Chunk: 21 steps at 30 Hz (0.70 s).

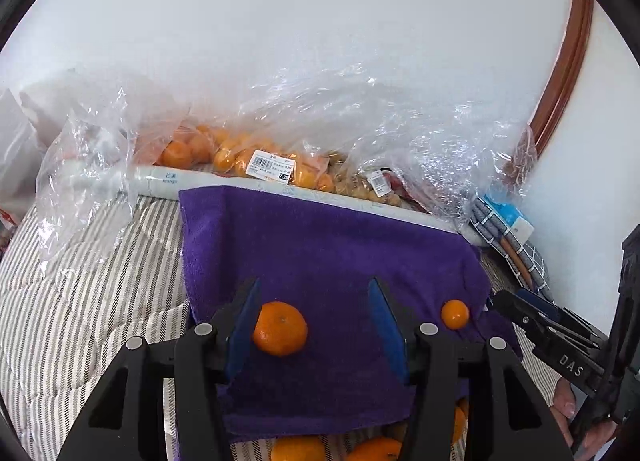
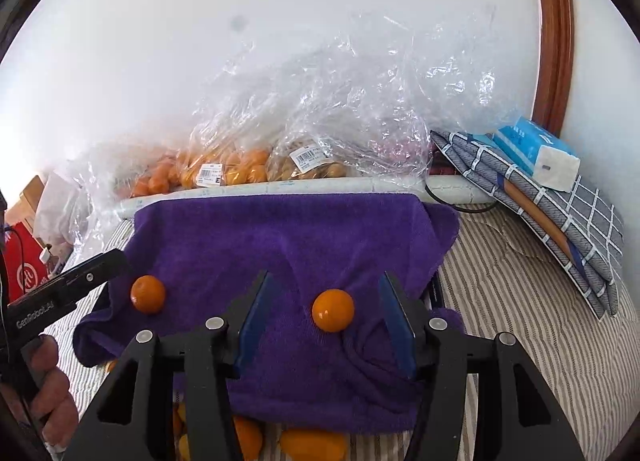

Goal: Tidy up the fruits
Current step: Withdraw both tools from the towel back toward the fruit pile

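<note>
A purple towel [image 1: 328,245] lies spread over striped bedding. On it rests a mandarin [image 1: 280,328], between the fingers of my left gripper [image 1: 314,283] and close beside the left blue pad; the right pad stands well clear, so the gripper is open. A smaller orange [image 2: 333,309] sits on the towel [image 2: 280,229] between the fingers of my right gripper [image 2: 326,275], touching neither pad. That gripper is open too. The same small orange [image 1: 455,313] shows right of the left gripper, and the mandarin [image 2: 148,294] left of the right one.
Several more oranges [image 2: 312,445] lie at the towel's near edge. Clear plastic bags of fruit [image 1: 248,157] line the wall behind a white roll [image 1: 192,179]. Folded checked cloth [image 2: 560,213] and a tissue pack [image 2: 536,153] sit at the right. Striped bedding [image 1: 80,301] surrounds the towel.
</note>
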Available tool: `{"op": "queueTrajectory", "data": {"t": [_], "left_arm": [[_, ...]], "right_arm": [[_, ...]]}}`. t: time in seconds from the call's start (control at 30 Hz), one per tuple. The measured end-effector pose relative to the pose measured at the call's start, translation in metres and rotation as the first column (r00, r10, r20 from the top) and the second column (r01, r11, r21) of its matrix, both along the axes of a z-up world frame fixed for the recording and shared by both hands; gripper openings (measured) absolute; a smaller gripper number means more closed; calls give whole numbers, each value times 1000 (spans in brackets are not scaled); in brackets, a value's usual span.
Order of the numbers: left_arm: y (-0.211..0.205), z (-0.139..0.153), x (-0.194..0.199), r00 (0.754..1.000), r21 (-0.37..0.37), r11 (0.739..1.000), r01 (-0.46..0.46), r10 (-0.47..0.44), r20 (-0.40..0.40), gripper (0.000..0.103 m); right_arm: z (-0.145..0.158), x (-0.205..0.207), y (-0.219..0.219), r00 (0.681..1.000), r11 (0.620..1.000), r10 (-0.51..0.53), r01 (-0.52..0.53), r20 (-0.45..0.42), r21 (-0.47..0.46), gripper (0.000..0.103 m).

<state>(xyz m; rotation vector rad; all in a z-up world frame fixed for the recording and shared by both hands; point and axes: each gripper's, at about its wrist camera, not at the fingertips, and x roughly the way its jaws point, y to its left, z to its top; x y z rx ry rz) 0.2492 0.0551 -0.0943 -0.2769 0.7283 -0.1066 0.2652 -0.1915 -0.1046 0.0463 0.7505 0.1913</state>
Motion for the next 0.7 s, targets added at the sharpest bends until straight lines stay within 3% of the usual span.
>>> {"op": "queueTrajectory", "data": {"t": [0.17,0.33,0.7], "left_arm": [[-11,16,-10,999,24,999,45,-45,13,52],[-20,18,-23,997,63,995,81,-80,-23,52],[17,2,-66,995,44,999,9,-5,-102,52]], "right_arm": [[2,-20,-5,1000,1000,-10,10,-27,-15,55],[-2,-41,-10,998,1000,-19,18,-58,-24,55],[-13,-76,-16,994,999,-39,39,-99,-3,48]]}}
